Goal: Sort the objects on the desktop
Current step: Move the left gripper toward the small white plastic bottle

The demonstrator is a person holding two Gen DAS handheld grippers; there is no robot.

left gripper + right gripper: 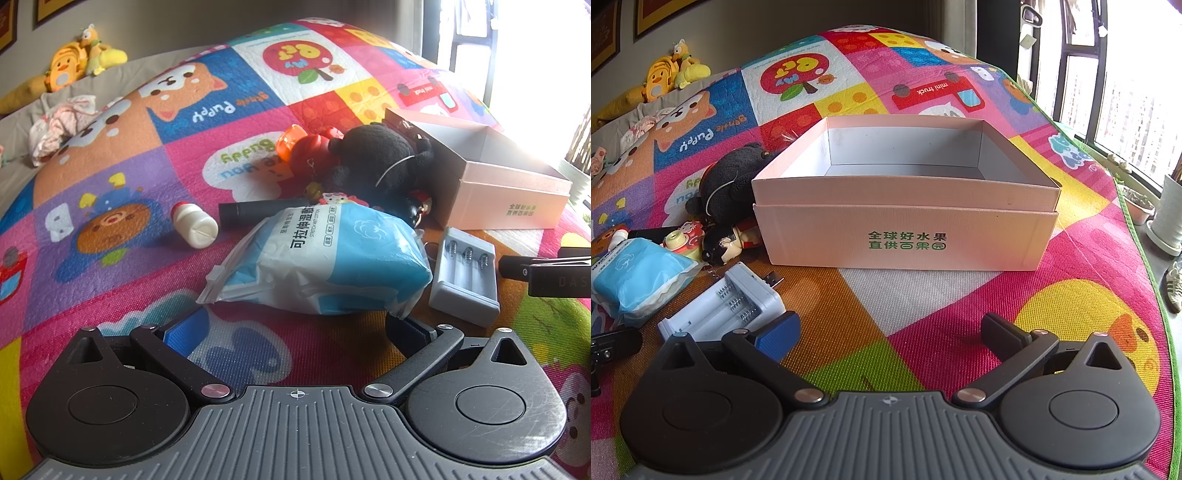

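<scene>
Sitting empty, the pink box (pixel 905 225) shows sorting not begun: wipes pack (pixel 325 258), battery charger (pixel 465 273) and toys lie beside it, both hand-held grippers, left (pixel 295 332) and right (pixel 890 332), wide open, holding nothing.

A pink cardboard box (pixel 905 229) sits open-topped on the patterned mat, its pale interior bare and green Chinese lettering printed on its near wall. Against its left side lies a black plush toy (pixel 380 158), tipped on its side, with a red figure (pixel 314 153) and an orange translucent piece (pixel 290 137) just beside it. Small character keychains (pixel 720 238) cluster at the box's near-left corner. A blue-and-white wet-wipe pack (pixel 325 258) lies flat, partly covering a black cylinder (pixel 255 212). A grey battery charger (pixel 465 273) — slots empty, springs showing — rests just beside the pack. A small white bottle (pixel 194 223) with a red cap lies on its side, apart from the rest.
</scene>
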